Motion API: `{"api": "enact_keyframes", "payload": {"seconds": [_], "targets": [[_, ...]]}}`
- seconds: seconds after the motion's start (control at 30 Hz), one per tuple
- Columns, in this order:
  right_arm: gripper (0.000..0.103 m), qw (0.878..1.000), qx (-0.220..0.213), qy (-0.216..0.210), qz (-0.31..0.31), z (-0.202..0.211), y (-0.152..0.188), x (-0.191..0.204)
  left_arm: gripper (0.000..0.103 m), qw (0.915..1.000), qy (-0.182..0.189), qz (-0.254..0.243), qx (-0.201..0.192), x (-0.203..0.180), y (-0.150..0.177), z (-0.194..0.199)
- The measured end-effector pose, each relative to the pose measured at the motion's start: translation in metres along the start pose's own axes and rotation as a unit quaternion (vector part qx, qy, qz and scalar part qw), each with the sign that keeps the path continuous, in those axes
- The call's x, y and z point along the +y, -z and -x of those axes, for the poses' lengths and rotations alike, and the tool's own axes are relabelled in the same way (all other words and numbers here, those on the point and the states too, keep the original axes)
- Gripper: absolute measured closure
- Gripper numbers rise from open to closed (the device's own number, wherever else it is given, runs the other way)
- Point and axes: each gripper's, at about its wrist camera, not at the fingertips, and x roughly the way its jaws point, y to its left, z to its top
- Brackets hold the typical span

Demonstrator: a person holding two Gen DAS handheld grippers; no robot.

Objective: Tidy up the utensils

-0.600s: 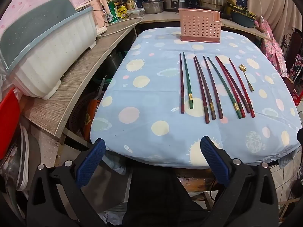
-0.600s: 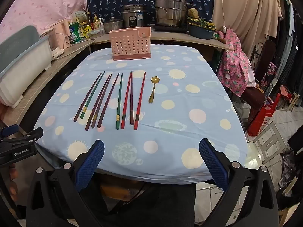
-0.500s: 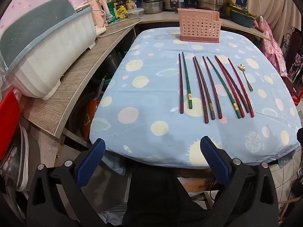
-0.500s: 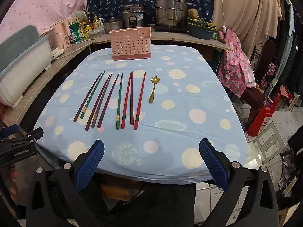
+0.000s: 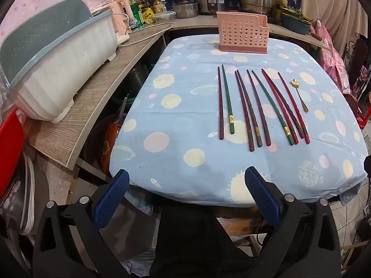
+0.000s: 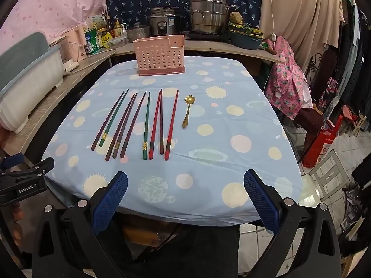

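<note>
Several chopsticks (image 5: 255,106) (image 6: 139,125), dark red, red and green, lie side by side on the blue dotted tablecloth (image 5: 176,120) (image 6: 231,120). A small gold spoon (image 5: 299,95) (image 6: 188,112) rests to their right. A pink perforated utensil holder (image 5: 243,36) (image 6: 160,55) stands upright at the table's far end. My left gripper (image 5: 186,183) and right gripper (image 6: 185,184) both hover open at the table's near edge, with nothing between their blue pads. The left gripper (image 6: 16,180) also shows at the right wrist view's left edge.
A white and grey dish drainer (image 5: 53,67) sits on a wooden counter (image 5: 97,97) left of the table. Pots, a rice cooker (image 6: 163,20) and bottles line the back counter. A chair with pink cloth (image 6: 289,85) stands on the right.
</note>
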Motion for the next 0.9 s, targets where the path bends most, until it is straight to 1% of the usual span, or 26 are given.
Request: {"api": "enact_keyframes", "payload": {"seconds": [0.9], "targets": [[0.007, 1.000, -0.002, 0.000, 0.002, 0.0014, -0.0029, 0.0060, 0.008, 1.0000, 0.003, -0.004, -0.006, -0.0023, 0.0012, 0.0059]]}}
